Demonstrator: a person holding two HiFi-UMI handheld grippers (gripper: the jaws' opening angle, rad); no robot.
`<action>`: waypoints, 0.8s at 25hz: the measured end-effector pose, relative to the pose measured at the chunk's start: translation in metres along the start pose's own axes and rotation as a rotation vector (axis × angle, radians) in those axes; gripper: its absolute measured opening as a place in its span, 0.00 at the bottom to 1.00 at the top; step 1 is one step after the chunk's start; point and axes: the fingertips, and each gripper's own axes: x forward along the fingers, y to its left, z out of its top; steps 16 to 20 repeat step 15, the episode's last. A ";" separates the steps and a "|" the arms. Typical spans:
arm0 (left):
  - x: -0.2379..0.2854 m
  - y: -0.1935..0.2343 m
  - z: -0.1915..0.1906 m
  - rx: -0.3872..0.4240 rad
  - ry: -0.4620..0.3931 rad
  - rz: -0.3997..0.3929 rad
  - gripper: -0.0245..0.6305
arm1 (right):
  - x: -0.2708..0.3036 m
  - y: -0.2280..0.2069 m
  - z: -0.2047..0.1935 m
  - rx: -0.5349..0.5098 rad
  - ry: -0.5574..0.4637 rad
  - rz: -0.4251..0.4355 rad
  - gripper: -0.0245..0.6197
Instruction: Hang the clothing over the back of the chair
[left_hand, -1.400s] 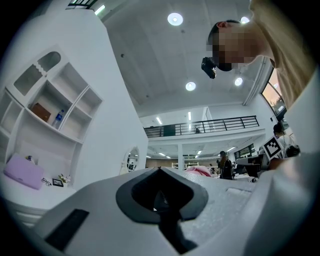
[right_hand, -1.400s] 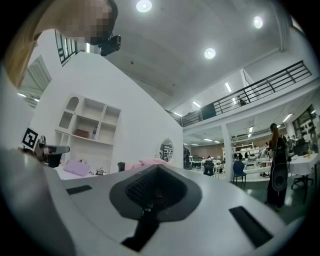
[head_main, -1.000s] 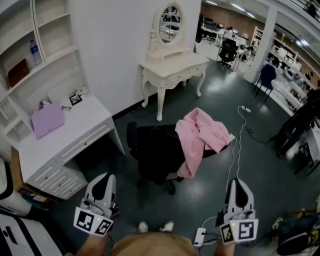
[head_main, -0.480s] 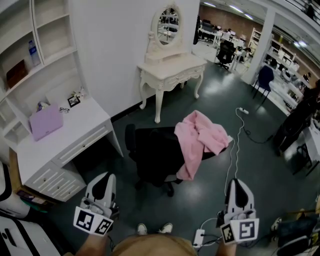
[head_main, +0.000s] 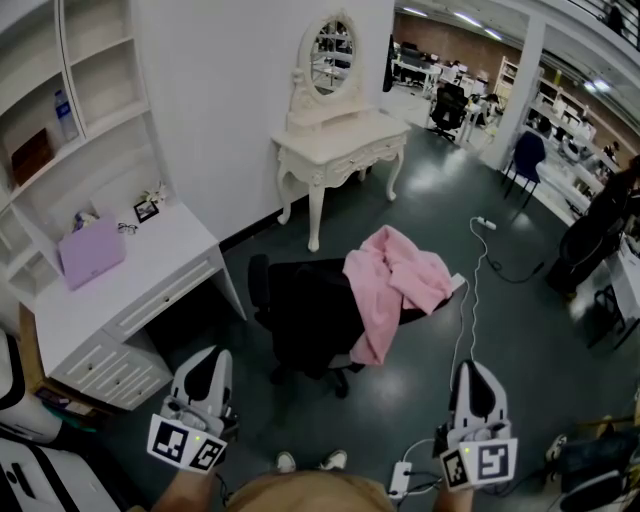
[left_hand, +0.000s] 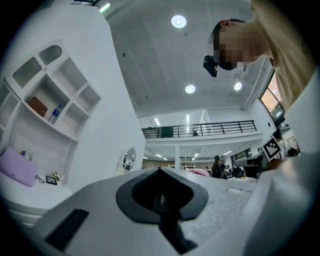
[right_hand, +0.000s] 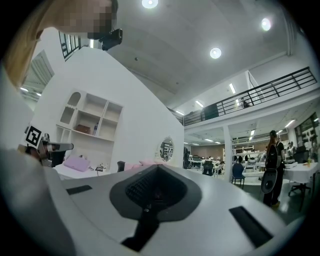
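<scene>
A pink garment (head_main: 395, 285) lies draped over the right side of a black office chair (head_main: 305, 315) in the middle of the dark floor, its folds hanging down the chair's edge. Both grippers are held low at the bottom of the head view, well short of the chair. My left gripper (head_main: 207, 362) is shut and holds nothing. My right gripper (head_main: 474, 372) is also shut and empty. In the right gripper view the jaws (right_hand: 157, 170) meet, with the pink garment (right_hand: 142, 163) a small patch far beyond them. The left gripper (left_hand: 161, 172) points slightly upward at the room.
A white desk (head_main: 150, 260) with a purple case (head_main: 90, 252) stands left of the chair, under wall shelves. A white vanity table (head_main: 340, 140) with an oval mirror is behind it. Cables and a power strip (head_main: 405, 478) lie on the floor at the right. My shoes (head_main: 308, 460) show below.
The head view has shifted a little, so the chair and garment sit slightly further left. Both grippers keep their places and stay shut.
</scene>
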 end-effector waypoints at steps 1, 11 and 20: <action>0.002 -0.001 0.000 0.001 -0.001 -0.003 0.04 | 0.000 -0.002 -0.001 0.001 0.001 -0.002 0.04; 0.014 -0.009 0.002 0.011 -0.009 -0.010 0.04 | 0.005 -0.014 0.000 0.008 -0.006 -0.003 0.04; 0.017 -0.011 0.003 0.014 -0.010 -0.006 0.04 | 0.008 -0.018 0.001 0.013 -0.023 0.009 0.04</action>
